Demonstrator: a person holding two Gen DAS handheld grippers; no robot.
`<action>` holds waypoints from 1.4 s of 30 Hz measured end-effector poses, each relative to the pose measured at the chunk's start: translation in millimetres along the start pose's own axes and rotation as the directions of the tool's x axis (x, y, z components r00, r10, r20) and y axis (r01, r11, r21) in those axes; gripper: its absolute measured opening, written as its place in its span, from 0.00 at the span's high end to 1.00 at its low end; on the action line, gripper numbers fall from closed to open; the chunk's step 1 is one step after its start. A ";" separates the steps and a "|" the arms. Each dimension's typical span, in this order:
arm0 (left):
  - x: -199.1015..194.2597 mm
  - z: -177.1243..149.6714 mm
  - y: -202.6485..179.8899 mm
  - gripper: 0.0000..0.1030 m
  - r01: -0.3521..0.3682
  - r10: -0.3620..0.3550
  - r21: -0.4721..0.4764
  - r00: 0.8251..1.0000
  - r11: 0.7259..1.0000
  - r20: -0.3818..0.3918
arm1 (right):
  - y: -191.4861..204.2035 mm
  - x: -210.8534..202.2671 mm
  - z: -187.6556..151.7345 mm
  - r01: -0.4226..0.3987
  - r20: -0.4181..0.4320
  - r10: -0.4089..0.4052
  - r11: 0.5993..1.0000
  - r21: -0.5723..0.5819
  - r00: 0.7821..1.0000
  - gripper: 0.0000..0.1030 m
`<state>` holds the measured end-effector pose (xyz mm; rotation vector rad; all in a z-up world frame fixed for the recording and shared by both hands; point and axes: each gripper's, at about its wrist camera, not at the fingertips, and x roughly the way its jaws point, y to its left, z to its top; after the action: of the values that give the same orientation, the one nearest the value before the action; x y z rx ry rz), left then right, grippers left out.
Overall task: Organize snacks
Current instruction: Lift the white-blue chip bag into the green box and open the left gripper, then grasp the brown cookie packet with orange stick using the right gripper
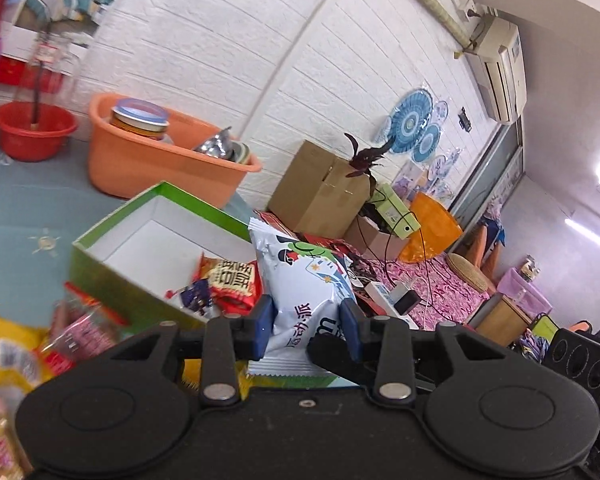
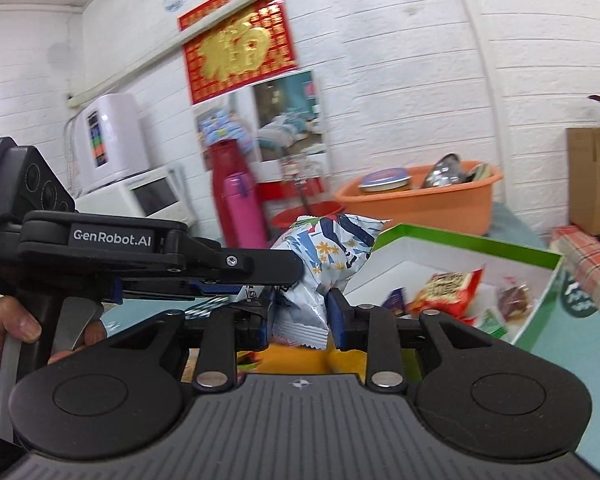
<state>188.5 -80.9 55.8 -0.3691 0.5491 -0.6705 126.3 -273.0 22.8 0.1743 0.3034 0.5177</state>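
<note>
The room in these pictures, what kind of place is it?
Most likely a lived-in home, not a lab: a wall air conditioner, a red good-luck wall hanging, a microwave, and an orange wash basin holding kitchenware.

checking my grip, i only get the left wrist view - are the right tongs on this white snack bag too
Observer: Yes. The right tongs are shut on the snack bag at its crimped end, right beside the left tongs.
Operator: the bag blocks part of the green box for me, anything in there i miss
Observer: A brown wrapped snack lies inside near the right wall, just past the red packet.
</note>
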 end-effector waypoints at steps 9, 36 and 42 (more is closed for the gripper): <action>73.5 14.5 17.2 0.55 0.023 -0.024 -0.012 0.997 1.000 -0.072 | -58.9 31.3 -0.7 0.074 -0.018 -0.073 0.995 0.069 0.997 0.52; -65.4 -11.2 -19.6 0.00 -0.145 0.144 0.044 0.989 0.988 0.033 | -8.1 -15.1 -11.6 0.146 0.025 -0.144 0.985 -0.090 0.989 0.00; -121.5 -63.1 0.6 0.00 -0.207 0.208 -0.033 0.978 0.978 0.027 | 21.4 -28.9 -38.7 0.036 -0.051 -0.041 0.995 -0.090 0.998 0.00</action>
<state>72.7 -8.3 48.5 -0.3442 0.5606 -0.4547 79.9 -266.0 -1.6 0.0681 0.3339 0.4969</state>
